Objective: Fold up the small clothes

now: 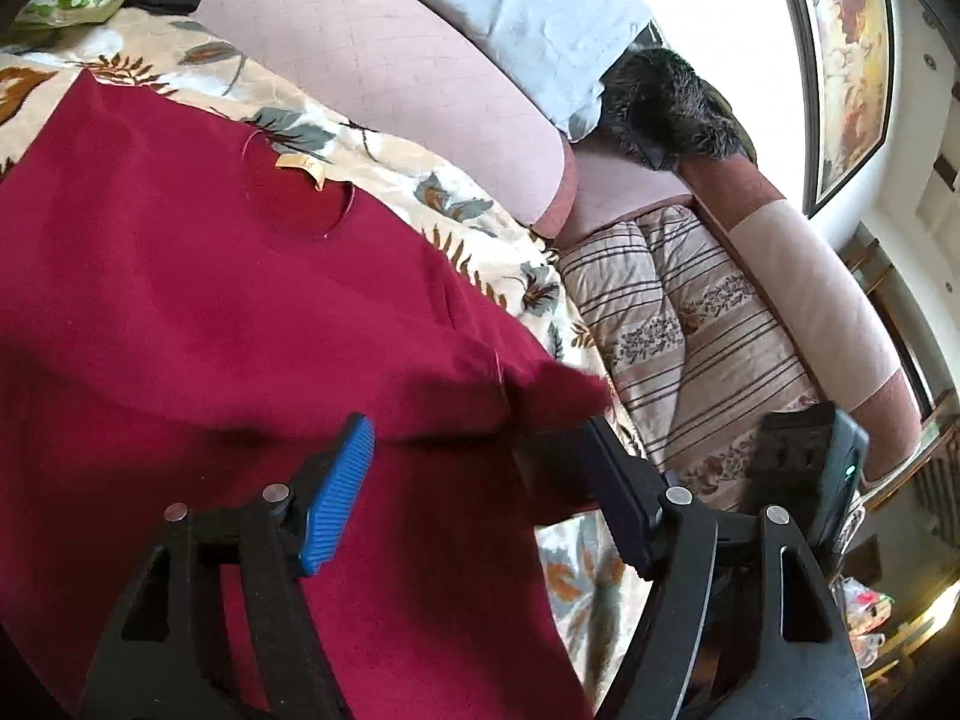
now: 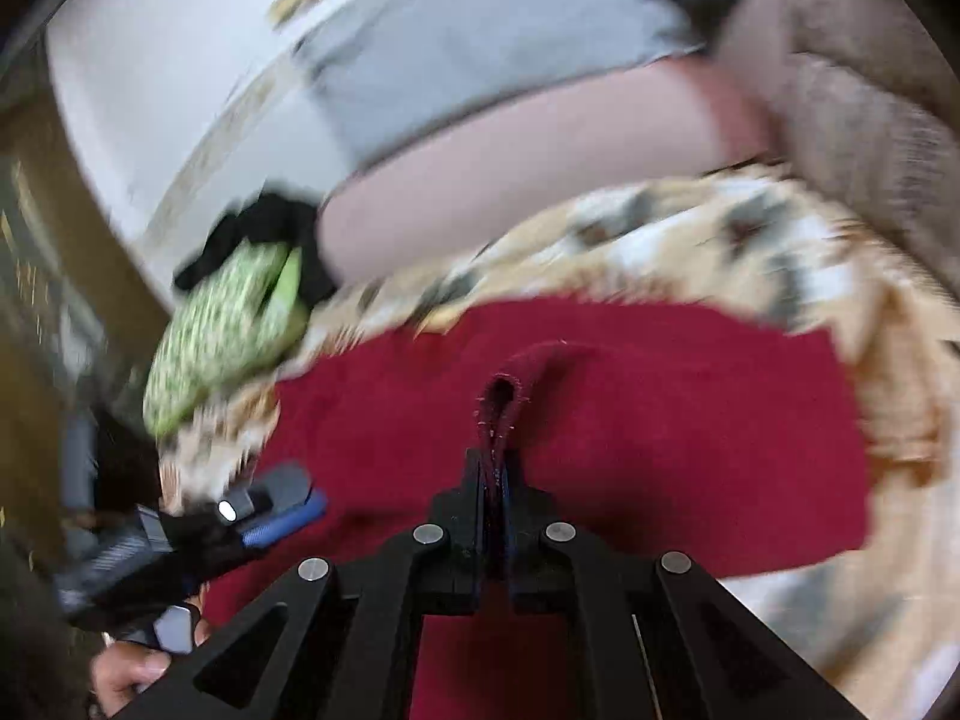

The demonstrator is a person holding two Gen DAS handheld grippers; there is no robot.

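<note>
Right gripper (image 2: 493,483): fingers clamped on a raised fold of the red shirt (image 2: 600,420), pointing down at a slant; view blurred. Left gripper (image 1: 474,480): fingers wide, blue pads clear of the cloth, nothing between them, angled down over the shirt's edge. A hand (image 2: 129,681) grips its handle. Shirt: spread collar-up on a floral sheet (image 1: 480,252). Behind: pink sofa back (image 1: 384,72), striped quilt (image 1: 678,324), green pillow (image 2: 228,324), framed picture (image 1: 852,60).

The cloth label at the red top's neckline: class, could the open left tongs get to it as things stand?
Probably yes. The left tongs stand open over the red top, and the label lies exposed farther along the same cloth, with nothing on top of it or in between.
</note>
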